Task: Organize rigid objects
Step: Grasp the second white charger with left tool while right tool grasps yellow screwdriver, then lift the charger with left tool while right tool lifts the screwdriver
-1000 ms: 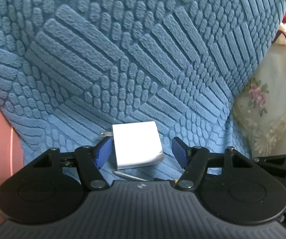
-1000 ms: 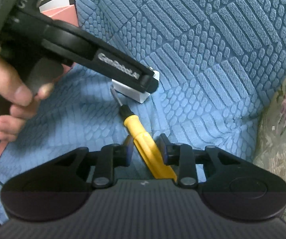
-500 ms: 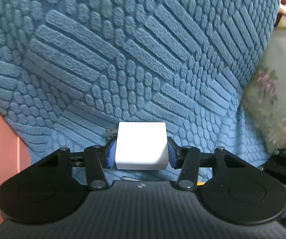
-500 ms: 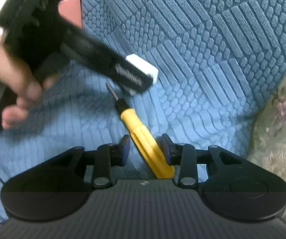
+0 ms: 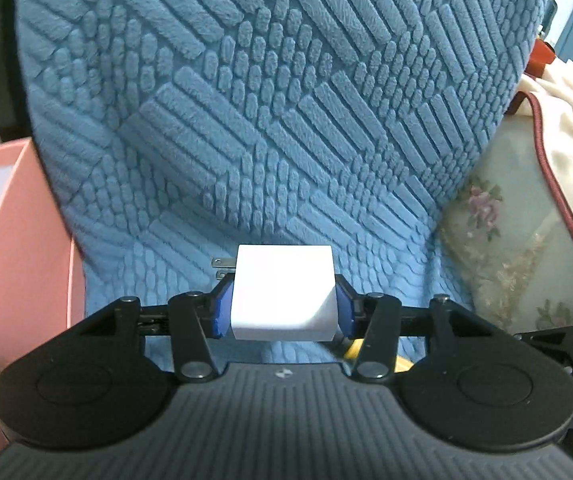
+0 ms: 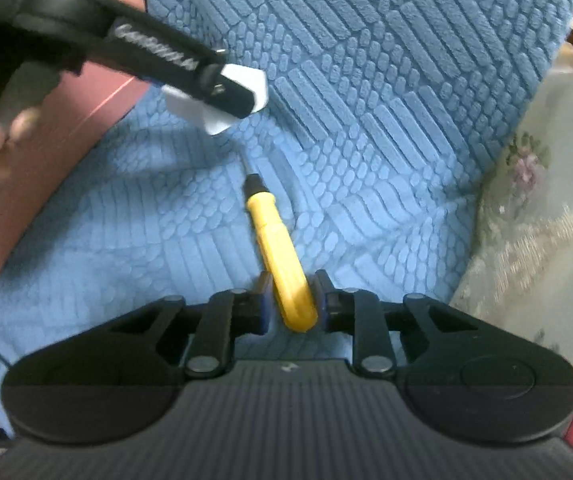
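1. White cube-shaped plastic charger plug [image 5: 282, 292], which lay on the cushion a second ago between spread fingers, is now lifted clear of the fabric, clamped between the blue pads of the left gripper [image 5: 284, 312].
2. Two metal prongs stick out from the charger's left side; its faces are smooth and glossy.
3. The yellow-handled screwdriver [image 6: 282, 256], loosely framed a second ago, is now pinched at its handle end by the right gripper [image 6: 292, 308], fingers closed to a narrow gap; its black collar and metal shaft point away.
4. The blue textured cushion cover [image 5: 286, 120] has raised plush bars and pebbles.
5. A pink box wall [image 5: 14, 260] stands at the left.
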Motion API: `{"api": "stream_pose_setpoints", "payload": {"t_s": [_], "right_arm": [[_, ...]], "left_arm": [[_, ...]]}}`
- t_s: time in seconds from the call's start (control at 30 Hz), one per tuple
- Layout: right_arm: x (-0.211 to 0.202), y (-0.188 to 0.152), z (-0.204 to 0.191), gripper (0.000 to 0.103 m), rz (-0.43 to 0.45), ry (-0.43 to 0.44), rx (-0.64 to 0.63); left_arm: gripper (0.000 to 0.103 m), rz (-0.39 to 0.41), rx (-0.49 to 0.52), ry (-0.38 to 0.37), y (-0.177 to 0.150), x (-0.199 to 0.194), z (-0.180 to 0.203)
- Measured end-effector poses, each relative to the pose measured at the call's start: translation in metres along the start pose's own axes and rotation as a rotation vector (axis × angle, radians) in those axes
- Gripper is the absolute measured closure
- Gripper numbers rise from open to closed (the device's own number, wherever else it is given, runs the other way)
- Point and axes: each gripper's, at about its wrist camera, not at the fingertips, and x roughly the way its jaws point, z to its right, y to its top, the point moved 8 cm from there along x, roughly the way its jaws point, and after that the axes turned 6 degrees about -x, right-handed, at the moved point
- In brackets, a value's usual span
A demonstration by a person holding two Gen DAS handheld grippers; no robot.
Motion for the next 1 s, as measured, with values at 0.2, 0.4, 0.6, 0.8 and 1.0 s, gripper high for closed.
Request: {"api": "stream_pose_setpoints", "payload": {"t_s": [0.2, 0.4, 0.6, 0.8, 1.0], "right_arm": [[-0.022, -0.016, -0.014, 0.082, -0.041, -0.025, 0.02], [-0.037, -0.02, -0.034, 0.082, -0.043, -0.058, 0.038], [-0.058, -0.04, -0.054, 0.082, -0.028, -0.058, 0.157], [-0.074, -0.061, -0.071, 0.082, -0.025, -0.041, 0.212], [-0.07, -0.07, -0.064, 0.082, -0.03, -0.002, 0.309]], "left_arm": [[0.047, -0.034, -0.056, -0.005, -0.032, -0.018, -0.002], [0.047, -0.056, -0.072, -0.011, -0.064, -0.044, 0.0], [0.047, -0.104, -0.118, 0.001, -0.099, -0.06, -0.004], [0.047, -0.152, -0.089, 0.008, -0.132, -0.069, -0.004], [0.047, -0.165, -0.085, 0.022, -0.149, -0.077, -0.004]]}}
